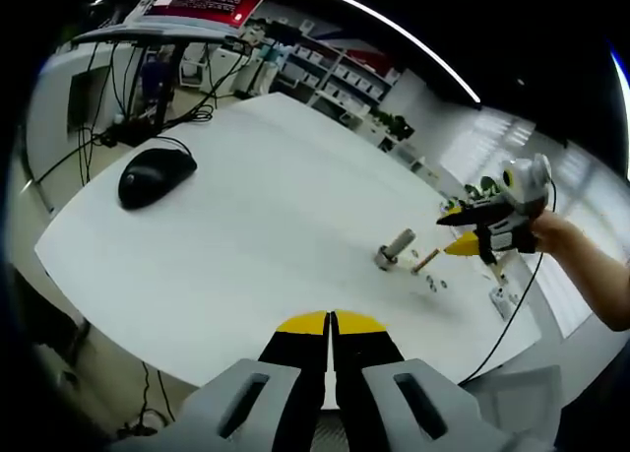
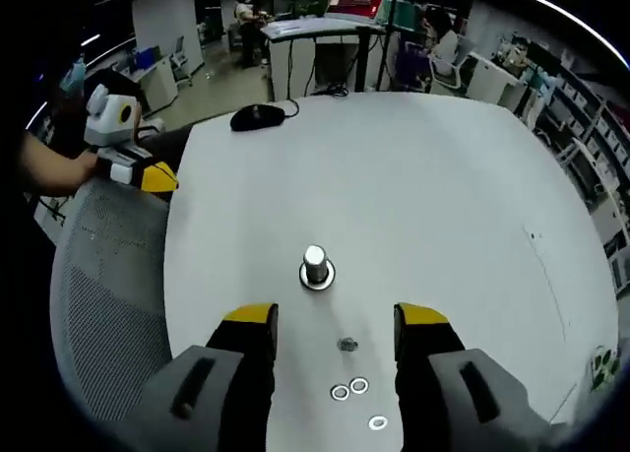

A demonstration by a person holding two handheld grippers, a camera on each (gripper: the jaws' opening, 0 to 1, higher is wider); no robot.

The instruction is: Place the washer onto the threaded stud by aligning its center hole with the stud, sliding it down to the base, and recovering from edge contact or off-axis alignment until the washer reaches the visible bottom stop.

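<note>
Picking a washer is the step in hand, judged from the layout: the right tool (image 2: 335,324) stands released at the bottom centre of the right gripper view, jaws spread wide and holding nothing, with loose washers (image 2: 349,387) lying flat on the white tabletop (image 2: 443,176) between and just below its tips. A small darker piece (image 2: 346,345) lies between the jaws; its kind cannot be told. The threaded stud (image 2: 315,265) stands upright on its round base just above the jaw tips, at frame centre, apparently bare. The left tool (image 1: 330,324) is clenched, jaws touching, empty, at the bottom centre of the left gripper view, well apart from the stud (image 1: 397,248) at right of centre. To do the step well, bring the right tool down over one washer only, grip it by its rim so the centre hole remains unobstructed, and lift it level. Flat washers will likely resist pinching off the tabletop; tipping an edge up first may help. A black mouse (image 1: 156,174) lies at upper left.
</note>
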